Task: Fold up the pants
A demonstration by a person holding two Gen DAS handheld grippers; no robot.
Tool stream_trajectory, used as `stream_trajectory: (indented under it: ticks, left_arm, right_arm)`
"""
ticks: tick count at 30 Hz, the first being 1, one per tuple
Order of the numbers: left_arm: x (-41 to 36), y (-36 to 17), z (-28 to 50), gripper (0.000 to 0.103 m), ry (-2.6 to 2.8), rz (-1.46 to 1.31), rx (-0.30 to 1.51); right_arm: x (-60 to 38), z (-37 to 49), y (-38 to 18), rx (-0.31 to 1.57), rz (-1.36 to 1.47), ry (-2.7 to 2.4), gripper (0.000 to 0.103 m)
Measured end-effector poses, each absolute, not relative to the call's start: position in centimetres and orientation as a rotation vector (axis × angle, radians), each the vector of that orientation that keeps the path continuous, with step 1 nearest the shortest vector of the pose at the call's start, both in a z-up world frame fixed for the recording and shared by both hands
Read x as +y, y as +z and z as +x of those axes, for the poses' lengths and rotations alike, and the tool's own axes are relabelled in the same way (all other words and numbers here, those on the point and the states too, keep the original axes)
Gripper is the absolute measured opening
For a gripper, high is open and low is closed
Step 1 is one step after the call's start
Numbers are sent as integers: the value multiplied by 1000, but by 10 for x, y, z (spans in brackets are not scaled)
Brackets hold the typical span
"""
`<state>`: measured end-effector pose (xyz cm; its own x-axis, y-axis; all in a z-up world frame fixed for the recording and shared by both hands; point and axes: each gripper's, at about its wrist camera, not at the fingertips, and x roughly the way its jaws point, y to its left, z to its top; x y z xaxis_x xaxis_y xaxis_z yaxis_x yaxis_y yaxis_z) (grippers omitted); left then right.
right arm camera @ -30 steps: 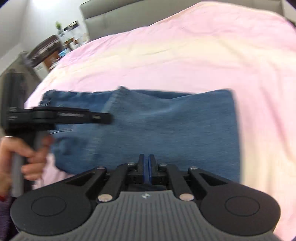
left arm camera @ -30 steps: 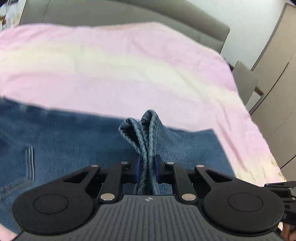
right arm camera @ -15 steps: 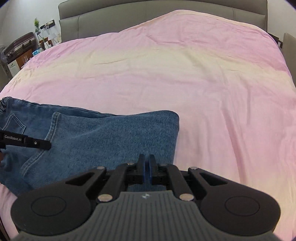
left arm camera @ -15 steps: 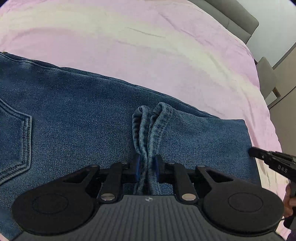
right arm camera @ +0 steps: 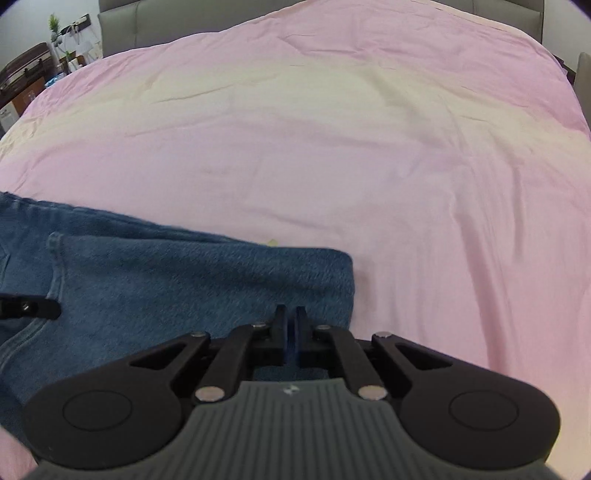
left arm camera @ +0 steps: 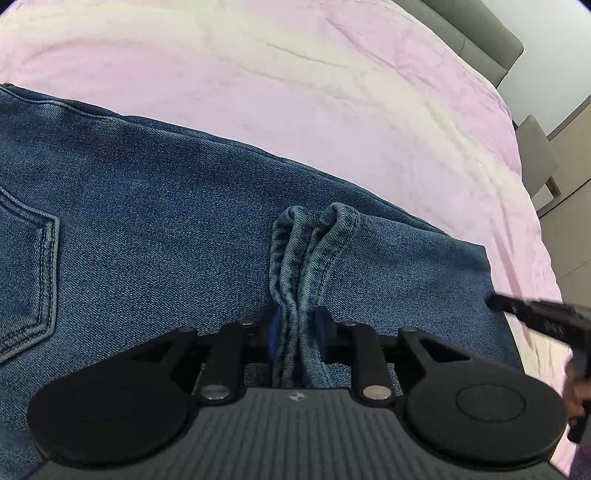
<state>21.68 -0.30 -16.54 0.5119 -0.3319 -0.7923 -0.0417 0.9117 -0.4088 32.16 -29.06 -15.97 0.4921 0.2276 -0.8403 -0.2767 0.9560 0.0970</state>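
Denim pants [left arm camera: 166, 229] folded on pink bedsheet [left arm camera: 314, 92], my left gripper [left arm camera: 298, 325] pinching a bunched hem — my right gripper [right arm camera: 291, 325] closed, holding nothing visible.

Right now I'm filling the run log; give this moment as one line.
left gripper: shut on jeans | right gripper: shut, at jeans edge, grip unclear | jeans folded on bedspread

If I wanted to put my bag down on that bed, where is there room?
The pink bedspread lies bare beyond the jeans, up to the grey headboard, and to their right as the right camera sees it. The near-left corner is crowded: the jeans cover it, the left gripper pinches a bunched fold, and the right gripper sits at their edge.
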Motion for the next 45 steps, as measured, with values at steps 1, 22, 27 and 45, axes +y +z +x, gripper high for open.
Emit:
stream_trajectory:
  ticks: [1,22,27,45]
  left_arm:
    - [-4,-165,217,27,-178,-400,1025]
    - [-16,-124,196,35,-171,-249,1024]
    - [19,-84,159,35,-146,-248,1029]
    - [152,-112,87,35,171,-519,887]
  right_arm:
    - [-293,310,-156,1021,-52,321,0]
    - [-265,204,-153,1055,-209,315,3]
    - [-240,168,-124,956,-112,414,16]
    - [-42,122,-158,863,-138,807,49]
